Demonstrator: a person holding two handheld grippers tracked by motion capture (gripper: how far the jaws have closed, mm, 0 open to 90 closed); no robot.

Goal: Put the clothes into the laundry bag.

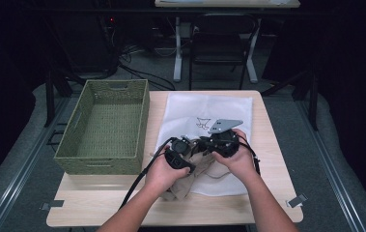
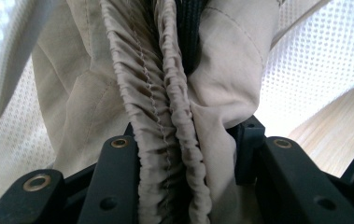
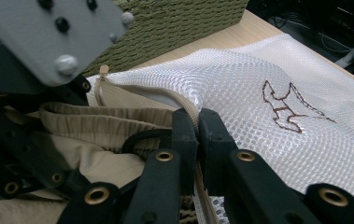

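Note:
A beige garment (image 1: 189,180) with an elastic waistband lies bunched at the mouth of a white mesh bag (image 1: 209,108) near the table's front. In the left gripper view the gathered waistband (image 2: 165,93) runs up between the jaws, and my left gripper (image 2: 184,140) is shut on it. My right gripper (image 3: 198,122) is shut on the bag's zipper edge, with the mesh bag (image 3: 258,88) and its stitched brown figure spread out beyond. In the high view the left gripper (image 1: 180,147) and right gripper (image 1: 215,142) sit close together over the bag's opening.
A green woven basket (image 1: 105,125) stands on the table's left half, right beside the bag; its wall (image 3: 174,23) rises behind the bag. Bare wood (image 1: 98,203) runs along the front edge. A chair and a desk stand beyond the table.

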